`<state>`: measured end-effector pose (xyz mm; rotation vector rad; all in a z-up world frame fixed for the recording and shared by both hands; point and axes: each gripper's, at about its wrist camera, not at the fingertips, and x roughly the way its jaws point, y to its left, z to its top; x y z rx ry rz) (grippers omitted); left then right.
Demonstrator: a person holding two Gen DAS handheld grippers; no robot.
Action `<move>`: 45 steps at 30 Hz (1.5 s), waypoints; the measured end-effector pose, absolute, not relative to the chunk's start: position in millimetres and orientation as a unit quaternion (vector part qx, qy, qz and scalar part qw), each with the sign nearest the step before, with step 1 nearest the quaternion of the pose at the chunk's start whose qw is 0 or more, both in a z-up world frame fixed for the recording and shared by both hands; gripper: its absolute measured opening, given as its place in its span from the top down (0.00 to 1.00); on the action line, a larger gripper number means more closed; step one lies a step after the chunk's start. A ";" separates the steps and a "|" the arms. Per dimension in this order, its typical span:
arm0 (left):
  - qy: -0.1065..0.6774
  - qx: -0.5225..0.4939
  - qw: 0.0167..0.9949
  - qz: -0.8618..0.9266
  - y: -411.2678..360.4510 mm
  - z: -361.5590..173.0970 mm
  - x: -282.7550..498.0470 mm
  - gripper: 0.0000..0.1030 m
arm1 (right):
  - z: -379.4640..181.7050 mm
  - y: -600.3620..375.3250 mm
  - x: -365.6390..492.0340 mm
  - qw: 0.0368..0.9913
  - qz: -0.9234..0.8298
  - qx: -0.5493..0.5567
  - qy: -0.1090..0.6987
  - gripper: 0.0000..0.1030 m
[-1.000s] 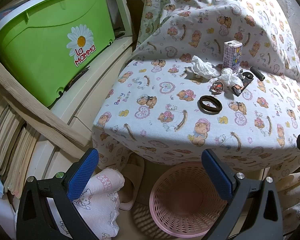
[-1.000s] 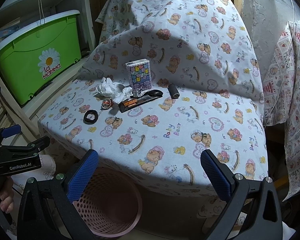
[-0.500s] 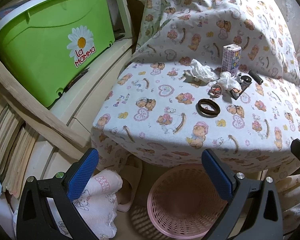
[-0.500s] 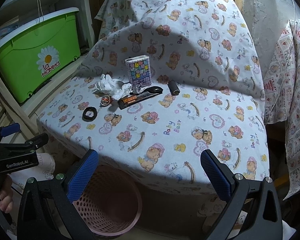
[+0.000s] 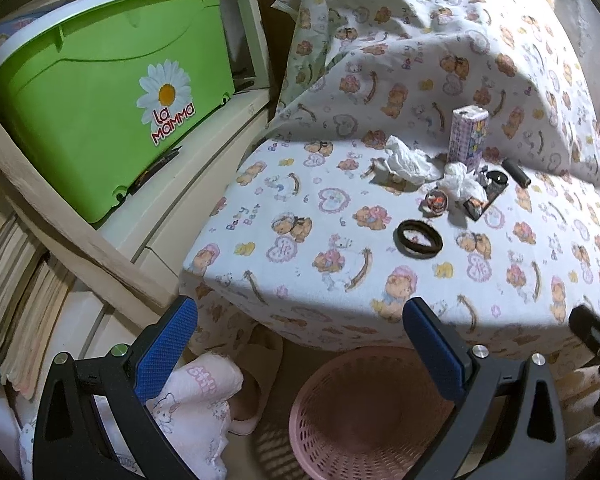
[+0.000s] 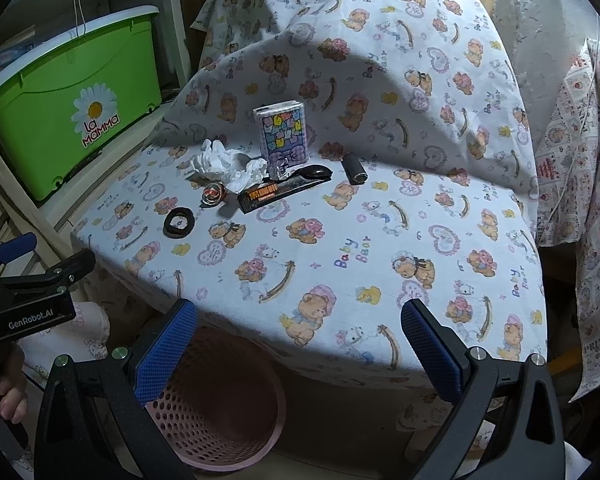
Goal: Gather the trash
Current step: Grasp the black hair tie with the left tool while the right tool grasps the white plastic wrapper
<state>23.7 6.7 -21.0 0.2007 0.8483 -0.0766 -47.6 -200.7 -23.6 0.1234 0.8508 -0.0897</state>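
Standing below the table [image 6: 380, 264], pink basket [image 6: 236, 428] looks empty.

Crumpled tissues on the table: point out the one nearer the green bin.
The larger crumpled tissue, on the green bin side; the smaller tissue lies beside the patterned pack.

Both wrist cameras look down and forward from the near edge of the cloth-covered surface [image 5: 340, 280] [image 6: 340, 240], left view nearer the green bin [image 5: 100, 112] [image 6: 60, 120]; both share the surface and the pink basket [image 5: 364, 412] [image 6: 220, 400].
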 end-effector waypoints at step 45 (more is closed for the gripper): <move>0.438 0.049 0.890 -0.119 -24.0 -9.5 89.2 0.97 | -16.0 -228.1 28.3 0.912 0.016 0.113 0.393 0.25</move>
